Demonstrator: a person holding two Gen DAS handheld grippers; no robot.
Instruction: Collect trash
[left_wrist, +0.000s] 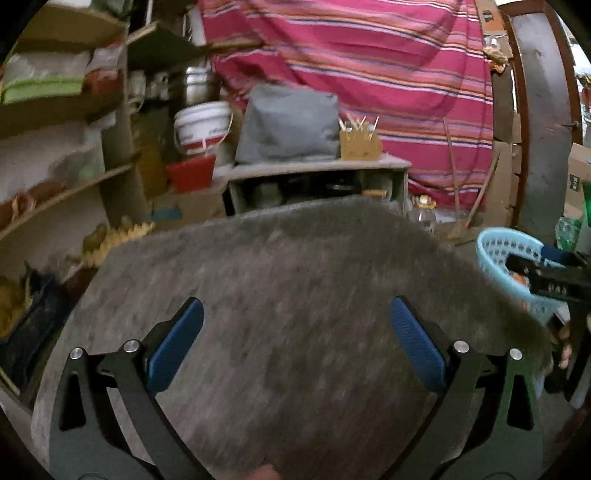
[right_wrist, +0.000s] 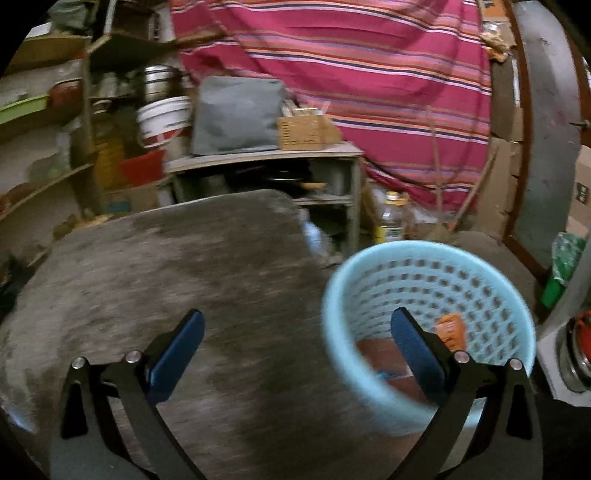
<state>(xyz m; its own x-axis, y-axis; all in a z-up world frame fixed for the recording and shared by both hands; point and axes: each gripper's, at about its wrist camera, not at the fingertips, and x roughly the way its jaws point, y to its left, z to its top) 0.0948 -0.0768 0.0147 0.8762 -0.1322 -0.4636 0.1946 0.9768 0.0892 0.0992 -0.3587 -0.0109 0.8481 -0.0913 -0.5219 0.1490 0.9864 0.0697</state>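
A light blue perforated basket stands off the right edge of the grey table. Inside it lie an orange wrapper and other trash. My right gripper is open and empty, its right finger over the basket's mouth, its left finger over the table. My left gripper is open and empty above the bare grey table. In the left wrist view the basket shows at the right edge, with the right gripper over it.
Wooden shelves with clutter stand at the left. A low cabinet behind the table carries a grey bag and a small box. A striped pink cloth hangs at the back. A bottle stands on the floor.
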